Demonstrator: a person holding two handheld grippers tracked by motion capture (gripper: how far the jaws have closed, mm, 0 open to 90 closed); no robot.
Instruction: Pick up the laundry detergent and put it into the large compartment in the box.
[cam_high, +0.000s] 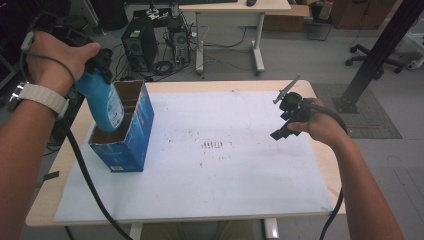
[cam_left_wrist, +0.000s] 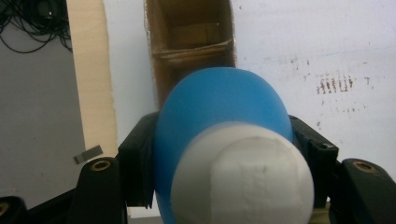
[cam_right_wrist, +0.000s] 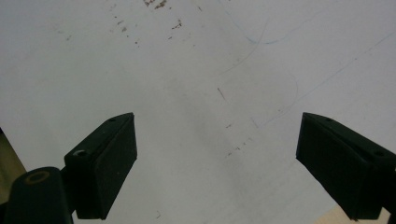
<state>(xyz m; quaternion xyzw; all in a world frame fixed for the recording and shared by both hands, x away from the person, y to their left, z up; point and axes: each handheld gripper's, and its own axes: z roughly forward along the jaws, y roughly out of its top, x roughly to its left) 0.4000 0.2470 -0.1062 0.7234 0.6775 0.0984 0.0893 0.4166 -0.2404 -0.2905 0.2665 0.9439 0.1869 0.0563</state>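
I hold the blue bottle in the left claw, whose jaws are closed on its upper part, just under the white cap. The bottle hangs over the open blue carton, and its bottom end is already at the mouth of the nearer compartment, at the carton's end closest to me. In the high view I cannot tell if the bottom touches the cardboard inside.

The long axis of the bottle runs from the cap down to the bottom. It is not fully upright: the cap end leans away from the carton, toward the left edge of the tabletop, and the bottom points down into the carton.

To do this step well, I think I should first bring the bottle more upright, so its axis lines up with the compartment. In the left gripper view the cardboard divider lies beyond the bottle, so I would keep the bottom on my side of it, then lower slowly and open only when the bottle stands on the carton's floor.

The right claw is wide open and holds nothing, well to the right of the carton, above the white sheet.
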